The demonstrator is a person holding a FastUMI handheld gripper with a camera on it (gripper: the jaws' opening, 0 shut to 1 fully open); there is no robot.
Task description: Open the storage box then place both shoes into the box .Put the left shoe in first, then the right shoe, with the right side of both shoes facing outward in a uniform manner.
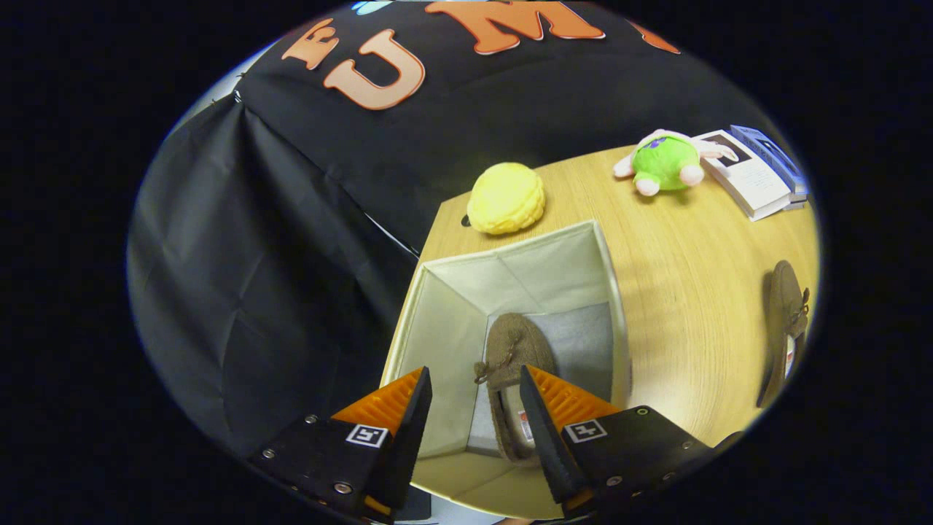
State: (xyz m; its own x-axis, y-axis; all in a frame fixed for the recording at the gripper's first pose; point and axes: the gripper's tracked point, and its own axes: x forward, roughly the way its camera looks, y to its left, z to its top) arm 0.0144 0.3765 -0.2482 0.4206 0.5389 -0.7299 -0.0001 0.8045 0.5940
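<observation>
Brown slipper lies down in the open fabric box, its heel hidden behind one finger; gripper hovers above, jaws apart, gripping nothing. Second slipper waits on the table, partly cut off.

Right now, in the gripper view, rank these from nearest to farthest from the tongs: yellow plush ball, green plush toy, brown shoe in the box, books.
The tongs are open above the storage box.
1. Brown shoe in the box: between the fingers, on the box floor.
2. Yellow plush ball: beyond the box's far wall.
3. Green plush toy: farther, across the table.
4. Books: just past the toy.
</observation>
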